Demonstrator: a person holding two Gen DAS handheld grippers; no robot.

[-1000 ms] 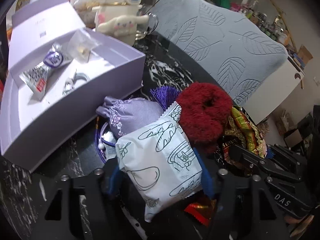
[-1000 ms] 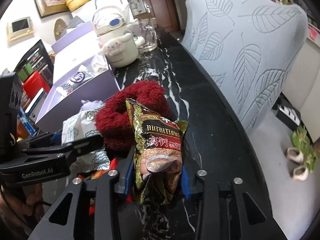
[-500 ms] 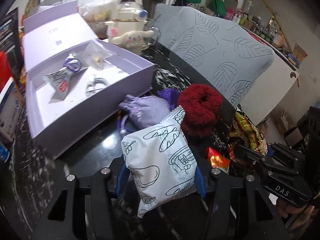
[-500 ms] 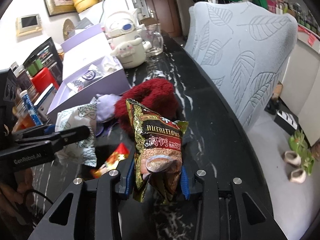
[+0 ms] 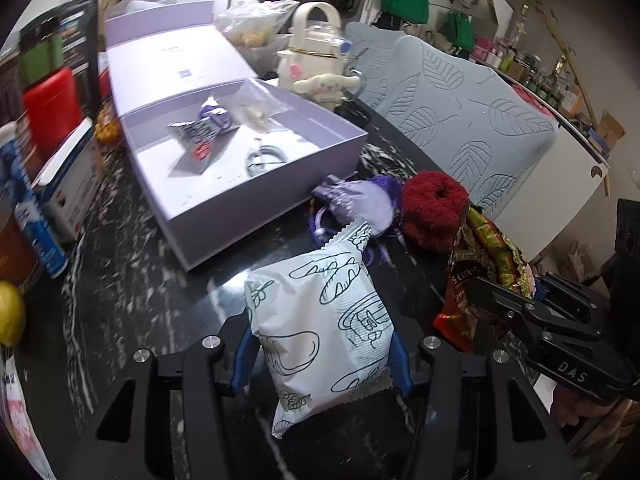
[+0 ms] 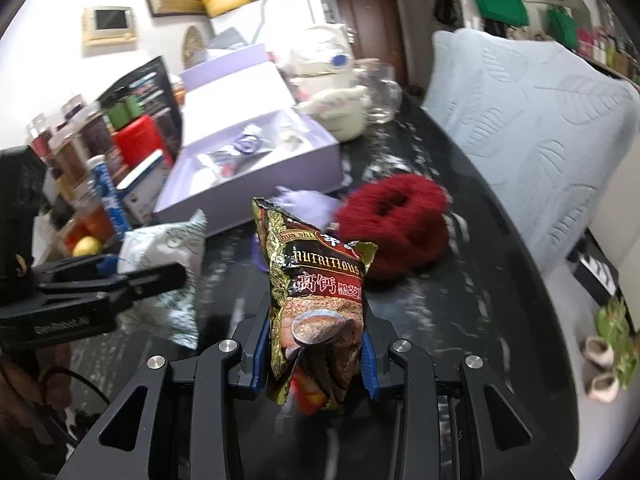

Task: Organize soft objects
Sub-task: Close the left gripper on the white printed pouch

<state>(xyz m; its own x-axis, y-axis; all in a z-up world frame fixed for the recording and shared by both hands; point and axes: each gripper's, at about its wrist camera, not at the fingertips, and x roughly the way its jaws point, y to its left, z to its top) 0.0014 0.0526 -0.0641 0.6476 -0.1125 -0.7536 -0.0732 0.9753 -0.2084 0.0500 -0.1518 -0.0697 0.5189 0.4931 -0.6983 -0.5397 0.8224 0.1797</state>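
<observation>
My left gripper [image 5: 320, 356] is shut on a white packet with line drawings [image 5: 324, 320] and holds it above the black marble table [image 5: 132, 280]. My right gripper [image 6: 314, 354] is shut on a dark snack packet marked NUTRITIOUS [image 6: 316, 288], also lifted. A red fuzzy scrunchie [image 5: 434, 208] and a lilac drawstring pouch [image 5: 356, 202] lie on the table ahead. The open lilac box [image 5: 240, 152] stands beyond them, with a small silver packet [image 5: 200, 132] inside. The right gripper with its snack packet [image 5: 488, 256] shows at the right of the left wrist view.
A white cartoon kettle [image 5: 320, 60] and a glass mug [image 6: 380, 92] stand behind the box. Jars, a red tin [image 5: 52, 112], a blue tube [image 5: 36, 232] and a lemon [image 5: 10, 312] crowd the left edge. A grey leaf-pattern chair [image 5: 460, 112] borders the table's right side.
Both grippers have pulled back and risen away from the pile, each carrying its packet. The scrunchie and pouch stay on the table, now farther off.
</observation>
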